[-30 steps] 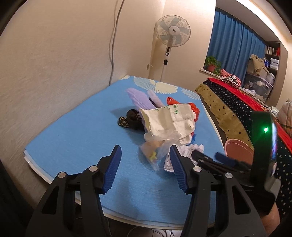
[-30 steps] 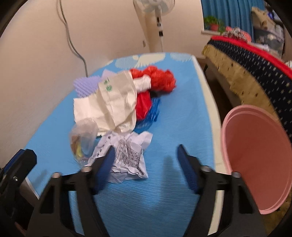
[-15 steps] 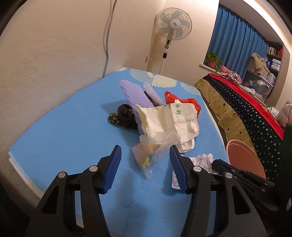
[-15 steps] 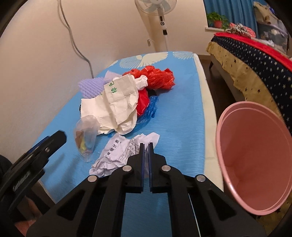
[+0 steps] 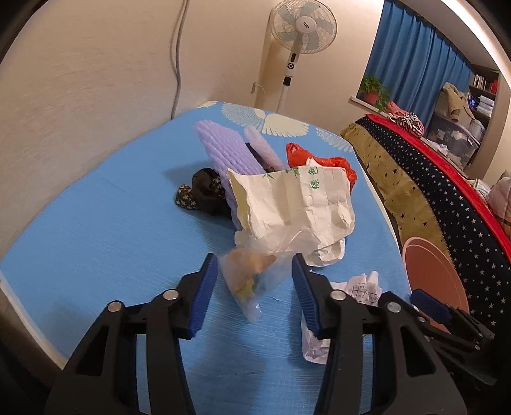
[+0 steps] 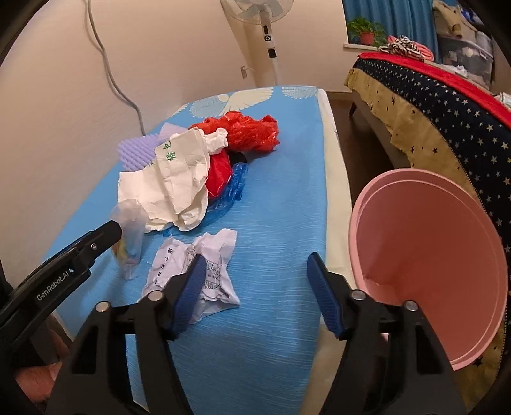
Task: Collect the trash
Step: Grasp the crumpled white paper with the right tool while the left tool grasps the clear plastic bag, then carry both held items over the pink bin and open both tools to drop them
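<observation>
A pile of trash lies on a blue mat (image 5: 95,230): a clear plastic bag (image 5: 255,277), a crumpled white paper bag (image 5: 293,201), purple foam (image 5: 220,147), red plastic bags (image 6: 246,131), blue film (image 6: 233,188), a dark cloth (image 5: 204,191). My left gripper (image 5: 254,281) is open, its jaws either side of the clear bag; it also shows in the right wrist view (image 6: 105,236). My right gripper (image 6: 255,277) is open and empty, just right of a crumpled printed paper (image 6: 198,271). A pink bin (image 6: 428,255) stands to the right of the mat.
A bed with a starry cover (image 6: 431,105) runs along the right. A standing fan (image 5: 303,28) and a wall cable (image 5: 179,57) are at the back. The mat's right edge (image 6: 332,178) borders the floor beside the bin.
The left gripper has moved forward and now straddles the clear bag. The right gripper, shut half a second ago, is now open beside the printed paper.
</observation>
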`<control>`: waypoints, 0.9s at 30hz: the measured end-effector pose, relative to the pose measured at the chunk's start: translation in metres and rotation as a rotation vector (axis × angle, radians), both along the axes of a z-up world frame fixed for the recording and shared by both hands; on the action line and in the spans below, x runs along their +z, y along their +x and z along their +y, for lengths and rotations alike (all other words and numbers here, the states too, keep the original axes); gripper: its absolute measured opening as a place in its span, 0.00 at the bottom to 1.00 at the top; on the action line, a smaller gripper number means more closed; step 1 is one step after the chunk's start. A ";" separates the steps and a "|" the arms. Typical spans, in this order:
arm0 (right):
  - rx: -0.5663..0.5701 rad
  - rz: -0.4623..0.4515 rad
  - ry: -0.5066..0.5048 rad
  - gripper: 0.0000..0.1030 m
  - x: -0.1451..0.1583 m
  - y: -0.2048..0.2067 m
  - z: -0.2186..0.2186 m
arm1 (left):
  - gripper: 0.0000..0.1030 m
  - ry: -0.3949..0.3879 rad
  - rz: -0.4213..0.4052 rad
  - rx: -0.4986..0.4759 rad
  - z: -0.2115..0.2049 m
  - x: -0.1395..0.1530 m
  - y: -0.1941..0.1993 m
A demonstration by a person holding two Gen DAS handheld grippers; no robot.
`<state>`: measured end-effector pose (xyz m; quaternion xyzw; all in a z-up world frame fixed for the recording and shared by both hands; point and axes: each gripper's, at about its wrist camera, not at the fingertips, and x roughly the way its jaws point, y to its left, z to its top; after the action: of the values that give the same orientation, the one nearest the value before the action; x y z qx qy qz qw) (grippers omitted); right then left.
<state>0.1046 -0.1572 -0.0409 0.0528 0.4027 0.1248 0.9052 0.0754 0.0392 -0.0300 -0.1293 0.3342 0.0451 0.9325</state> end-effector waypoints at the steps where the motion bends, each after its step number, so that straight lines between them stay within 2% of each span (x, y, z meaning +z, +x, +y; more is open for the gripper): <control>1: 0.004 0.008 0.003 0.64 -0.002 0.000 0.001 | 0.38 -0.001 0.006 -0.003 0.000 -0.001 0.001; 4: 0.014 0.014 0.011 0.64 -0.002 0.002 0.005 | 0.31 -0.010 0.011 -0.008 0.001 -0.002 0.002; 6: 0.030 0.021 0.022 0.60 -0.003 0.002 0.009 | 0.23 -0.018 0.016 -0.012 0.003 -0.003 0.003; 9: 0.082 0.045 0.027 0.41 -0.008 0.002 0.017 | 0.15 -0.020 0.021 -0.023 0.003 -0.003 0.006; 10: 0.098 0.050 0.036 0.29 -0.008 0.001 0.018 | 0.14 -0.024 0.023 -0.026 0.004 -0.003 0.007; 12: 0.120 0.052 0.048 0.19 -0.007 0.000 0.021 | 0.10 -0.025 0.024 -0.029 0.004 -0.004 0.007; 13: 0.127 0.044 0.042 0.04 -0.004 -0.002 0.022 | 0.08 -0.024 0.023 -0.030 0.004 -0.003 0.007; 18: 0.131 0.002 0.043 0.03 0.012 -0.013 0.017 | 0.04 -0.016 0.009 -0.043 0.003 0.002 0.001; 27: 0.090 -0.096 0.011 0.02 0.045 -0.040 -0.005 | 0.03 -0.019 -0.055 -0.056 0.006 0.020 -0.024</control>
<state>0.0650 -0.1618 0.0041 0.0338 0.3599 0.1699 0.9168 0.0516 0.0454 -0.0098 -0.1300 0.3121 0.0123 0.9410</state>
